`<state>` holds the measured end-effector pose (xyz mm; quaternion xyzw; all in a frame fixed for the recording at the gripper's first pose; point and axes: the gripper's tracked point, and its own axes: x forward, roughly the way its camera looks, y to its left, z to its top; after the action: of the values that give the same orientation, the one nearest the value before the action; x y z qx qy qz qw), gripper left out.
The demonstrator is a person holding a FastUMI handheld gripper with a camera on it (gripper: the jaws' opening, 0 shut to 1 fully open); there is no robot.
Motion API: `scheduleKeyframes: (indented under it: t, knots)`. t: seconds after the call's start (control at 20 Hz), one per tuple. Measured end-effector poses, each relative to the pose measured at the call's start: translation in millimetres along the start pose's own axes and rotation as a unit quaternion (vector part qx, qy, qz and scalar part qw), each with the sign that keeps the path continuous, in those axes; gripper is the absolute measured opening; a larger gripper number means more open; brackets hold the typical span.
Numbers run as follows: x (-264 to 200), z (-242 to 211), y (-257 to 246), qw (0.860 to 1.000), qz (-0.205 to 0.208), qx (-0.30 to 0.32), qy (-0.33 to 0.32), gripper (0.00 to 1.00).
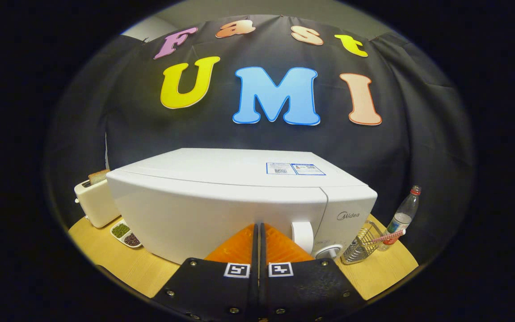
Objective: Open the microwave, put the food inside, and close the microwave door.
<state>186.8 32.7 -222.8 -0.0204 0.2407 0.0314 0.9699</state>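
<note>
I had the gripper (258, 226) closed on nothing, fingers together, right up near the microwave (239, 197) door, which sat shut, its handle (302, 235) just right.

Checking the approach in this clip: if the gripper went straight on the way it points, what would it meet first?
Most likely the closed front door of the white box-shaped microwave, just ahead of the shut gripper, left of the door's white handle. Depth is unclear.

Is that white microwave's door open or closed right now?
Closed: the microwave door sits flush with its front. The hand-held gripper is shut, empty, before it.
</note>
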Motion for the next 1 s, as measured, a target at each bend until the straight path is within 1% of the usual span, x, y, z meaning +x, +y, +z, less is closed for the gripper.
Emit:
scheduleKeyframes:
  t: [0.1,0.2,0.5,0.55,0.6,0.85,0.9,1.0]
  knots:
    - [-9,8,3,1.000,-0.002,0.010,-0.003,0.01]
    - [-28,19,6,1.000,-0.003,0.009,-0.021,0.01]
    - [-108,41,21,0.997,0.002,-0.003,-0.073,0.01]
    - [-121,43,23,0.997,0.003,-0.002,-0.079,0.03]
    - [-129,49,31,0.997,0.003,0.000,-0.083,0.03]
    - [-184,50,30,0.994,-0.010,0.012,-0.104,0.03]
    - [-193,48,30,0.994,-0.010,0.016,-0.106,0.04]
    - [-212,46,33,0.994,-0.008,0.019,-0.109,0.15]
